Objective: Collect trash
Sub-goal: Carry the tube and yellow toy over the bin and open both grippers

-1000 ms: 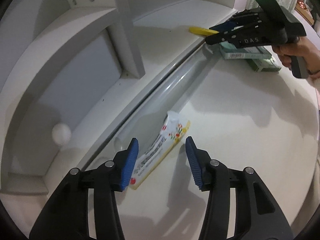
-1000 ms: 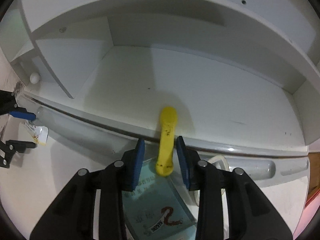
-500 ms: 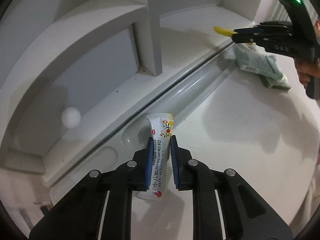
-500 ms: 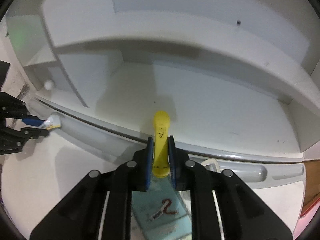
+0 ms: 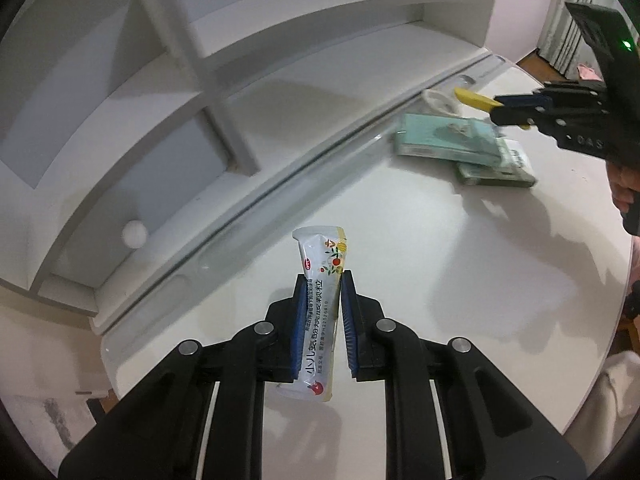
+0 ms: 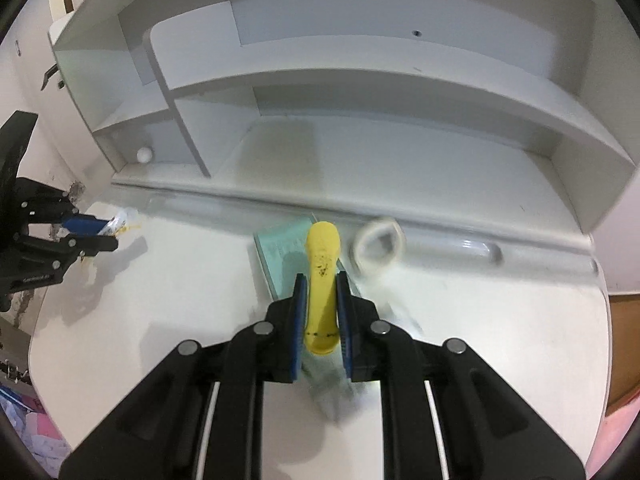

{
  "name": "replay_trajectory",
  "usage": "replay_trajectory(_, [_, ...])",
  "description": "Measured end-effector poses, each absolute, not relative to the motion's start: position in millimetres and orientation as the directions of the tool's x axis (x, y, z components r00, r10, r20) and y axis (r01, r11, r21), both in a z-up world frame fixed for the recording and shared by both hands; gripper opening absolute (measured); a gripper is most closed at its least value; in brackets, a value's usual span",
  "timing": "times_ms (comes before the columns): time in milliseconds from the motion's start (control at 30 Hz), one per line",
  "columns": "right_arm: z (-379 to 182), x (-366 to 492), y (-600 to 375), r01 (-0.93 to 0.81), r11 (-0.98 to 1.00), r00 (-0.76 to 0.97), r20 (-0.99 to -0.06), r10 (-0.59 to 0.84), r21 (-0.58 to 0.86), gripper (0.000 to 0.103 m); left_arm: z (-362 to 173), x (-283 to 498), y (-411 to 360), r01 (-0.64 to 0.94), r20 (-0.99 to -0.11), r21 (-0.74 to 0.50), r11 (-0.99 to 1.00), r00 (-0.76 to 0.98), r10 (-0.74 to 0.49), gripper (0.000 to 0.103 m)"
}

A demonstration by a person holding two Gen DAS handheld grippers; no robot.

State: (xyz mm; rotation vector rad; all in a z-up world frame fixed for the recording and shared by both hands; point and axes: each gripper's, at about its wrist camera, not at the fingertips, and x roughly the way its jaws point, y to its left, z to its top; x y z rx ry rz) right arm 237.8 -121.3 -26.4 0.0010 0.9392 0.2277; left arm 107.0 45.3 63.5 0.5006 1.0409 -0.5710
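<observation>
My left gripper [image 5: 321, 280] is shut on a white printed sachet [image 5: 322, 280], lifted clear of the white desk [image 5: 420, 272]. The sachet stands between the blue pads, its torn top pointing away. My right gripper [image 6: 321, 280] is shut on a yellow banana peel [image 6: 321, 264], raised above the desk. In the left wrist view the right gripper [image 5: 496, 103] shows at the upper right with the yellow peel [image 5: 472, 98] sticking out. In the right wrist view the left gripper [image 6: 108, 232] shows at the far left with the sachet [image 6: 124, 218].
Two teal books [image 5: 448, 136] lie stacked near the desk's back groove, beside a roll of tape [image 6: 378, 246]. A white shelf unit [image 6: 360, 92] stands behind, with a small white ball [image 5: 135, 234] in its low left cubby. A person's hand [image 5: 624, 184] is at the right edge.
Both grippers closed, the left on the sachet lying on the desk, the right on the peel on the shelf ledge. Both then rose and drew back with their items.
</observation>
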Motion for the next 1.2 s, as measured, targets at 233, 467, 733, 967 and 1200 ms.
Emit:
replay_trajectory(233, [20.0,130.6,-209.8,-0.092,0.985,0.676,-0.718,0.168,0.144,0.015,101.0,32.1,-62.6,0.764,-0.821,0.029,0.645,0.386,-0.42,0.016])
replay_trajectory(467, [45.1,-24.5,-347.1,0.166,0.974,0.753,-0.657,-0.023,0.156,0.015,115.0,-107.6,-241.6,0.958,-0.776,-0.022,0.285,0.163,-0.61,0.016])
replay_trajectory(733, [-31.9,-180.4,-487.9,0.494,0.823,0.661,-0.736,-0.145,0.281,0.015,45.2,-236.6,-398.7,0.998,-0.831,-0.054,-0.011,-0.052,-0.554,0.016])
replay_trajectory(967, [-175.4,-213.3,-555.8,0.628,0.681,0.487,-0.873,0.035,0.378,0.015,-87.7,-258.3,-474.8,0.994,-0.951,-0.109,-0.02,-0.11,-0.291,0.016])
replay_trajectory(1200, [-330.3,-183.9,-547.7,0.68,0.607,0.288,-0.912,0.294,0.41,0.015,-242.0,-205.5,-495.8,0.945,-0.976,-0.219,0.241,-0.213,-0.054,0.016])
